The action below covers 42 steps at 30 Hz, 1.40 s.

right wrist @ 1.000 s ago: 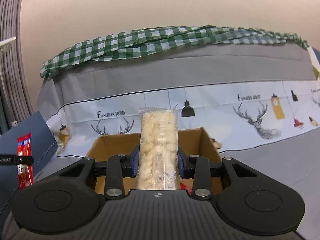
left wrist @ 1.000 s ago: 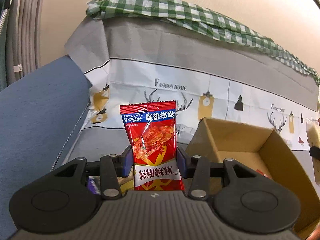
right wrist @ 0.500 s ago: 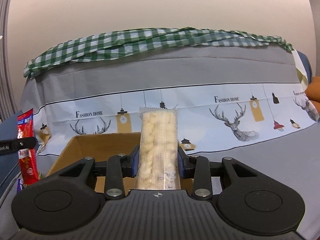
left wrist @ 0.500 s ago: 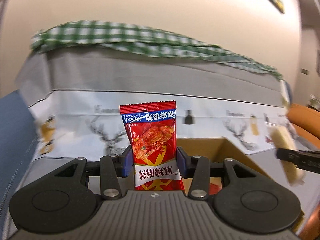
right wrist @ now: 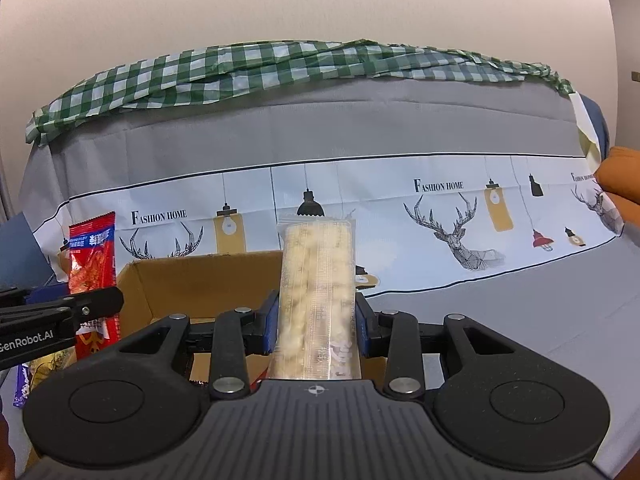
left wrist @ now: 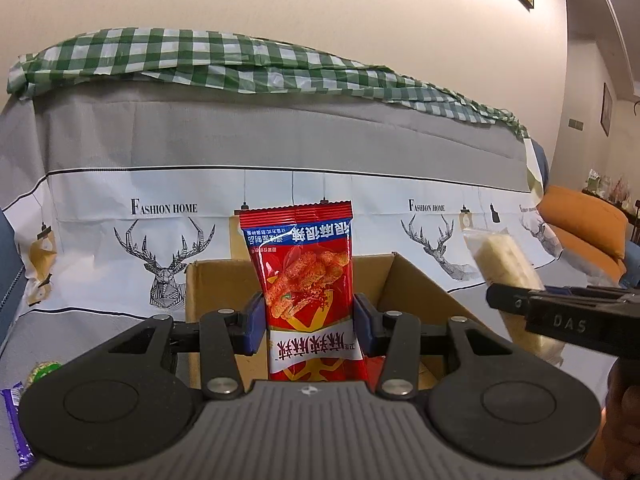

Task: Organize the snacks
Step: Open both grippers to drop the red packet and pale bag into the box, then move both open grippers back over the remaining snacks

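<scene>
Our left tool [left wrist: 309, 322] pinches the red packet [left wrist: 306, 276] mid-body, our right tool [right wrist: 316, 322] the pale bar [right wrist: 318, 280]; both seem light, crinkly, crushable.

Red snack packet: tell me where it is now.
The red snack packet stands upright, clamped in the left hand-held gripper, in front of the open cardboard box.

Black tongs [left wrist: 309, 326] — blue pads [left wrist: 256, 322] (silver screws), ribbed grey body.
</scene>
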Each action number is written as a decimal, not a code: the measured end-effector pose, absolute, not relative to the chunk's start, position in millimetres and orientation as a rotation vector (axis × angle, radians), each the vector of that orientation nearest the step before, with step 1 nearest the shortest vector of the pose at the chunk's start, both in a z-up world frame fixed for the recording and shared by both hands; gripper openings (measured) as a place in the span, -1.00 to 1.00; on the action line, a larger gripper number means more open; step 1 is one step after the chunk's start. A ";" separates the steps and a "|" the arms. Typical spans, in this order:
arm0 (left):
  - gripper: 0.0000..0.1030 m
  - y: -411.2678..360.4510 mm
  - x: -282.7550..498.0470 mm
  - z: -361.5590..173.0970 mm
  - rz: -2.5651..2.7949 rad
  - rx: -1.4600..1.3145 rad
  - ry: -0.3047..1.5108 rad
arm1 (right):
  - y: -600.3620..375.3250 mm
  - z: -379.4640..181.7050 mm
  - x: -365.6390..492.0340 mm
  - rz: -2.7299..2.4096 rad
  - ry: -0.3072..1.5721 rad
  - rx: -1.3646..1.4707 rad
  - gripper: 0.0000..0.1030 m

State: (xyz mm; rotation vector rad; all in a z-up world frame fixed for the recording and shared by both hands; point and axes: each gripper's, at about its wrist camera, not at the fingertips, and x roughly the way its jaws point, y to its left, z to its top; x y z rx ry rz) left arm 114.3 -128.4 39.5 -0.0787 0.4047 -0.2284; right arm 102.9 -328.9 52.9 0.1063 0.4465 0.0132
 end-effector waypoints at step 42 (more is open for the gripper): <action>-0.48 -32.0 61.8 76.3 -0.167 -0.069 0.296 | -237.8 52.1 94.0 0.082 0.433 0.114 -0.54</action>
